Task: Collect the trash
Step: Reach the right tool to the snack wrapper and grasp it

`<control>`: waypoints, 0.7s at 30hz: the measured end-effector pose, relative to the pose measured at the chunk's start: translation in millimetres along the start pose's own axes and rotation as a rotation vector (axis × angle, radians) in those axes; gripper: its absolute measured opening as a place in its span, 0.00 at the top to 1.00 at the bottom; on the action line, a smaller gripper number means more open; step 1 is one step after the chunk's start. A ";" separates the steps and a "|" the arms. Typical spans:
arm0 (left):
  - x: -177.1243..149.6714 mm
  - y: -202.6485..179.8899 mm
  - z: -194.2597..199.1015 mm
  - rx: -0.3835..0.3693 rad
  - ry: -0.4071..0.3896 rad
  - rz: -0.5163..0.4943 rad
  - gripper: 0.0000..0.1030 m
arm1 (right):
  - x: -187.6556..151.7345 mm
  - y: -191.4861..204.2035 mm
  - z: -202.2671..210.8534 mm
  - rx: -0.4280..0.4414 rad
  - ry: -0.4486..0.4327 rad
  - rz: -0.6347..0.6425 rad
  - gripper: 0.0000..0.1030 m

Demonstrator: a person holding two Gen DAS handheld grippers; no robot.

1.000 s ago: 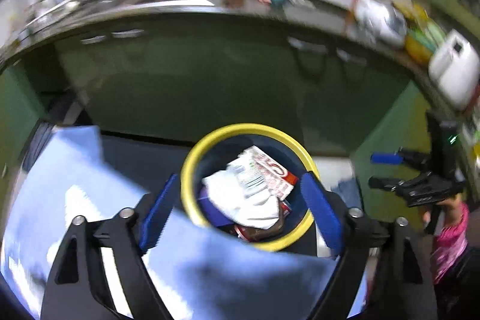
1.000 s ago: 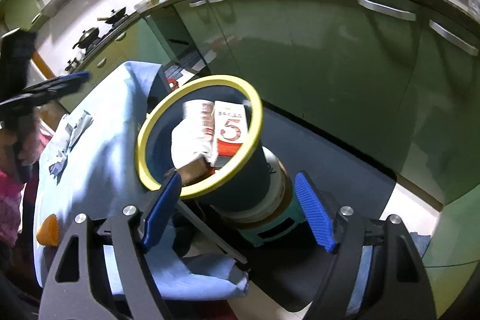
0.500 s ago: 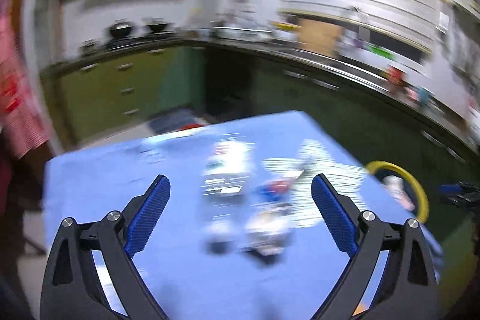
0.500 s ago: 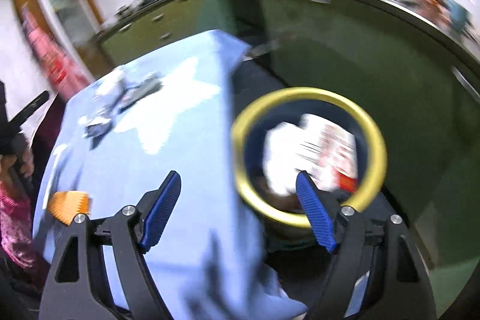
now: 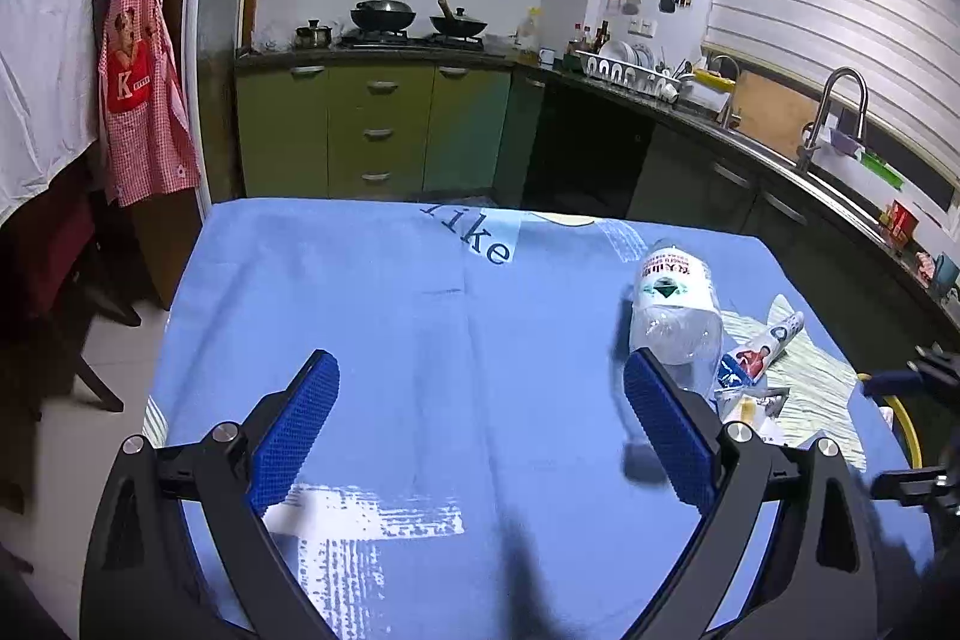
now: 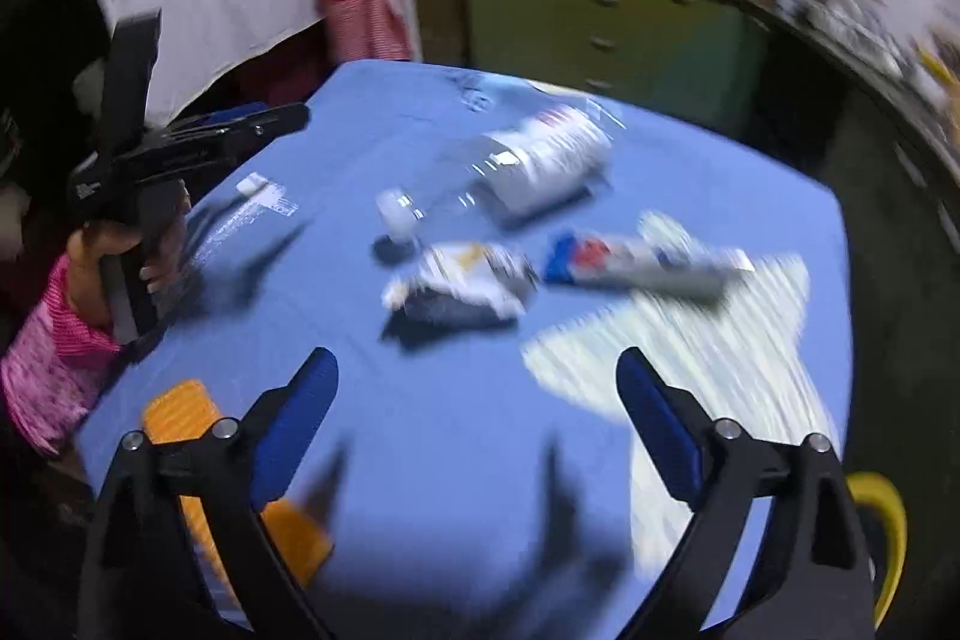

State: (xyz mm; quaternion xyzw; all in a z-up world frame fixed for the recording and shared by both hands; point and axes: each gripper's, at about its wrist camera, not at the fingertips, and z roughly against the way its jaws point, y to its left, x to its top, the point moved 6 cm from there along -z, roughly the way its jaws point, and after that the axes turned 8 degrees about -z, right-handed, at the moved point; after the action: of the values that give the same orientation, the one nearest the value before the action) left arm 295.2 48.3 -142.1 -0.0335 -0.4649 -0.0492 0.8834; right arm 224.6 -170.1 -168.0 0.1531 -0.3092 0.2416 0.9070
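Both claws are spread wide and hold nothing: the left claw [image 5: 480, 424] hangs over a bare stretch of the blue-clothed counter [image 5: 372, 316], and the right claw [image 6: 477, 430] hangs over the near part of the same counter, facing the litter. What remains to collect lies together toward the counter's right side as the left camera sees it: a clear plastic bottle [image 5: 675, 307] on its side, a tube-like wrapper [image 5: 757, 352] just beside it, and a crumpled white wrapper [image 6: 462, 280] near the bottle's cap end (the right view is smeared, so its finer shape cannot be made out). The yellow rim of the bin [image 6: 882, 526] shows past the counter's edge at lower right, so the drop point is probably close to the trash. The likeliest trouble is the bottle: lying on its side on cloth, it could roll away from a claw that closes off-centre, and a thin, light body may squirt out sideways or buckle under a hard pinch. The flat wrappers risk a different failure, with fingertips catching the tablecloth along with the wrapper and dragging the cloth, which would pull the other pieces out of place or toward the edge. The pieces lie near enough that reaching for one may nudge its neighbour, and two claws working the same small patch could collide.
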 end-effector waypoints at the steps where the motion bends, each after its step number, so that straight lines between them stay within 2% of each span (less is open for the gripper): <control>1: -1.6 -0.5 -0.7 -0.003 0.004 0.000 0.08 | 6.4 2.3 -9.9 0.000 0.011 0.030 0.10; 4: -5.4 -1.9 -1.6 0.000 0.014 0.000 0.08 | 18.7 4.1 -33.2 0.023 0.061 0.071 0.10; 10: -7.6 1.4 -3.8 -0.007 0.023 0.009 0.08 | 18.6 7.5 -59.6 0.041 0.144 0.142 0.08; 21: -9.3 -0.1 -5.8 -0.017 0.032 0.016 0.08 | 29.0 10.8 -92.2 0.033 0.184 0.155 0.08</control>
State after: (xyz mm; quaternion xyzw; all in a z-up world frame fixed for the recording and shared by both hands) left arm 294.6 48.1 -153.0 -0.0437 -0.4499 -0.0465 0.8908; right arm 283.8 -111.7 -218.5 0.1209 -0.2316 0.3291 0.9074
